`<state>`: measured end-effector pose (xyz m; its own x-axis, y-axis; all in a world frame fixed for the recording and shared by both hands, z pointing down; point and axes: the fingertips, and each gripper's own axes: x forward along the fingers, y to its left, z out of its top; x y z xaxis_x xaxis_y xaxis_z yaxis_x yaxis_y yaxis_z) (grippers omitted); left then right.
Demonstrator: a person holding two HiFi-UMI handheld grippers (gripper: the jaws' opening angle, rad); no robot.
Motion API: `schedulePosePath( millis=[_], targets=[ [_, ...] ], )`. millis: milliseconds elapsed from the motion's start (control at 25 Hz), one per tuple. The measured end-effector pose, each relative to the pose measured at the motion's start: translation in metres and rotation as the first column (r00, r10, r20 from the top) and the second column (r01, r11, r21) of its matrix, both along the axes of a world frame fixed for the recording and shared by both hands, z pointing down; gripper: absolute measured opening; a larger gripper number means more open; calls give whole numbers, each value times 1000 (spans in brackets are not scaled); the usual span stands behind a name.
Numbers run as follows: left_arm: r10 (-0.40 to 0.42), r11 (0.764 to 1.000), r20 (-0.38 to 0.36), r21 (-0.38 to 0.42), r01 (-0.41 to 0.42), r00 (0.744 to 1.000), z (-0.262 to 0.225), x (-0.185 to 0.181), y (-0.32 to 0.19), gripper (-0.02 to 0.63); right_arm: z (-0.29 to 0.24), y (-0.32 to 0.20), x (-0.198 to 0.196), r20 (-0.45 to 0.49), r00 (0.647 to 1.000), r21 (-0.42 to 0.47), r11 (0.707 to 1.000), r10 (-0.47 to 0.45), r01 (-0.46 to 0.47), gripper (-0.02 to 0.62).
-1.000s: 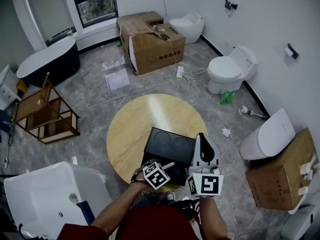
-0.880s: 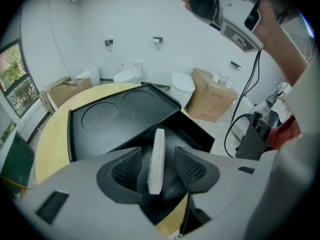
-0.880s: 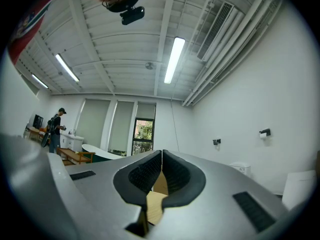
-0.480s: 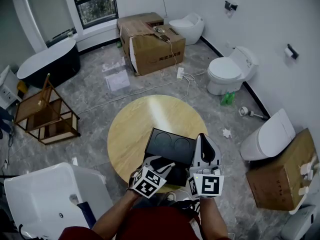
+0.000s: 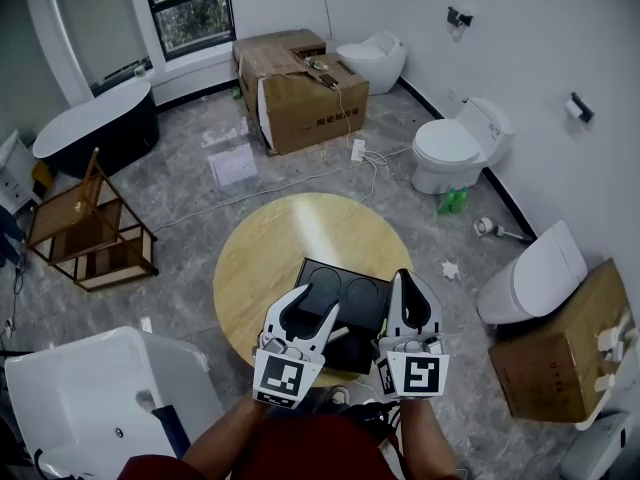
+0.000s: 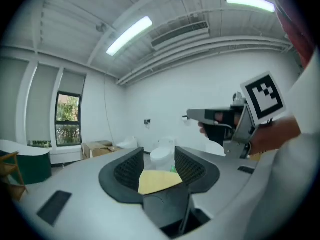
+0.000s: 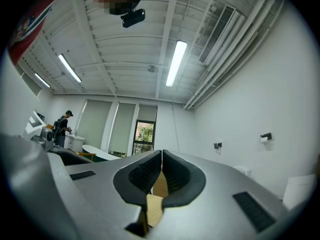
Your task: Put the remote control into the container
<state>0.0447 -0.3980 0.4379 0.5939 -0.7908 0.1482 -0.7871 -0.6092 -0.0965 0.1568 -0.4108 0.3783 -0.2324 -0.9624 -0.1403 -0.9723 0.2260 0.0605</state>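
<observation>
A black container (image 5: pixel 345 286) with two round hollows lies on the near part of the round wooden table (image 5: pixel 290 233). I cannot make out the remote control in any view. My left gripper (image 5: pixel 310 306) is raised over the container's near left corner, open, with nothing between its jaws; in the left gripper view (image 6: pixel 159 159) only the table top shows between them. My right gripper (image 5: pixel 411 280) is at the container's right edge, shut and empty. In the right gripper view (image 7: pixel 161 156) its jaws meet at the tips. A hand holding the right gripper (image 6: pixel 225 124) shows in the left gripper view.
White toilets (image 5: pixel 455 148) (image 5: pixel 530 278) stand to the right of the table, and cardboard boxes (image 5: pixel 305 88) (image 5: pixel 565 353) are at the back and right. A dark bathtub (image 5: pixel 95 123), a wooden rack (image 5: pixel 90 228) and a white tub (image 5: pixel 90 393) are on the left. Cables (image 5: pixel 290 183) cross the floor.
My left gripper has swung up from low over the container's near edge and now points forward, open. The right gripper has barely moved.
</observation>
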Motion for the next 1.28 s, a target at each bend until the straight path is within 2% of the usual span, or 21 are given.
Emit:
schedulePosePath(
  millis=[80,160,200,320,400,720,840,1000,1280],
  targets=[
    [-28,994,-62,104,34,998,-27,-3,-3,198,-2,0,2,2,1000,4,1000,0,0,23],
    [-37,975,-125,212,63,992,-55,-4,-4,198,-5,2,5,8,1000,9,1000,4,-4,23],
    [-40,968,-140,240,73,989,-64,-5,-4,198,-6,3,6,10,1000,12,1000,7,-7,23],
    [-72,967,-249,218,129,966,-79,-14,-1,198,-7,6,3,8,1000,16,1000,9,-9,23],
    [-88,967,-286,205,150,954,-82,-17,-2,198,-7,6,0,9,1000,17,1000,5,-5,23],
    [-98,963,-292,213,165,951,-84,-20,-8,189,-10,7,-7,1,1000,20,1000,-7,6,23],
    [-103,960,-285,224,171,953,-86,-19,-9,140,-14,7,-5,7,1000,23,1000,-3,3,23],
    [-116,958,-290,221,184,950,-87,-20,-11,26,-16,8,-4,4,1000,35,999,-7,7,23],
    [-116,956,-296,227,188,948,-88,-18,-10,15,-15,10,-5,-18,1000,28,1000,-3,3,21]
  ],
)
